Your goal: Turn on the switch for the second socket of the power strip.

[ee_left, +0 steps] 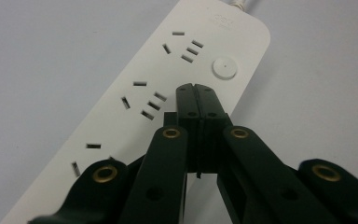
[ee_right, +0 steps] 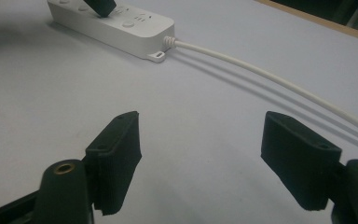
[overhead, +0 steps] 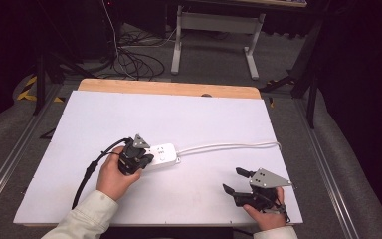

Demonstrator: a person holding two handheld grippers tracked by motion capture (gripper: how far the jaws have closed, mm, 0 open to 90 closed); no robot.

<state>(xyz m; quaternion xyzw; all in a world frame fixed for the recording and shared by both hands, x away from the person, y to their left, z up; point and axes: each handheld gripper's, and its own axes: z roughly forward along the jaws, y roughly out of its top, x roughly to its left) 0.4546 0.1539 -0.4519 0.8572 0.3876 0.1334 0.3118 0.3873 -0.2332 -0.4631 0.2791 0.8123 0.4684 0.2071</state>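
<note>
A white power strip [overhead: 160,155] lies left of centre on a white table [overhead: 204,124], its white cord [overhead: 229,146] running right toward the table's edge. The left gripper [overhead: 140,158], held in a hand in a pale sleeve, sits over the strip's near-left end with its jaws pressed together, nothing between them.

The left gripper view looks straight down on the strip [ee_left: 158,98] and reveals what the high view cannot: three sets of socket slots in a row and a round white button [ee_left: 224,68] beside the far set, with the closed tips of the left gripper [ee_left: 196,88] just near of that button. Faint embossed lettering marks the strip's far end, too soft to read.

At the near right of the table, well apart from the strip, the right gripper [overhead: 235,180] rests with its jaws spread wide and empty. The right gripper view shows the strip's end wall [ee_right: 121,28], a small mounting tab [ee_right: 157,56] beside the ribbed cord collar, and the cord [ee_right: 270,77] sweeping across the table.
</note>
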